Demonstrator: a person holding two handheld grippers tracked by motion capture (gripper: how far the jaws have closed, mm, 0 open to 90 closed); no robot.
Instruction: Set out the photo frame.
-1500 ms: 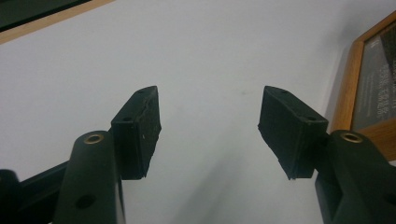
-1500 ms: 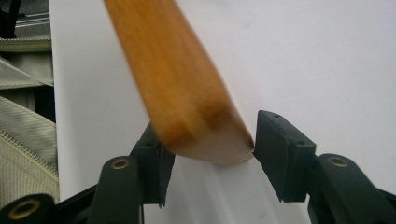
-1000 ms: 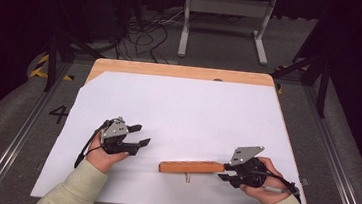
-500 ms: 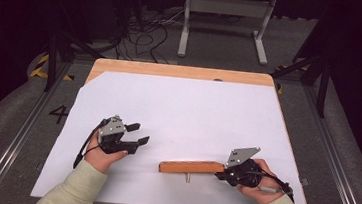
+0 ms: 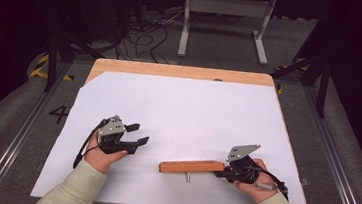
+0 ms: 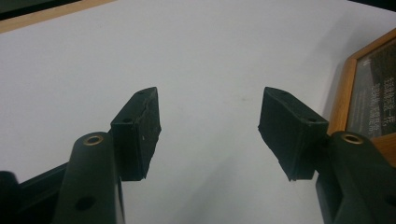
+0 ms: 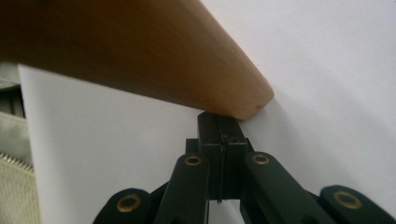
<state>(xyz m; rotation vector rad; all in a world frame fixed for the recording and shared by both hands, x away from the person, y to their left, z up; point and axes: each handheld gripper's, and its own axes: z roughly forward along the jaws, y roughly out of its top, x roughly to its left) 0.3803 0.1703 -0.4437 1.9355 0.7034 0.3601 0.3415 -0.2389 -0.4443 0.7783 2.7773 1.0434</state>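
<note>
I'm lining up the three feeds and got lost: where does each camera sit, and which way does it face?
High view: above the person's side, facing forward and down on the white-covered table; both forearms and grippers show.
Left gripper view: on the left gripper, looking along its spread jaws across the table.
Right gripper view: on the right gripper, jaws together under the orange-brown wooden block.
Shared: that block also lies in the high view.

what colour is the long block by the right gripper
Orange-brown wood, the block; clearest in the high view.
</note>
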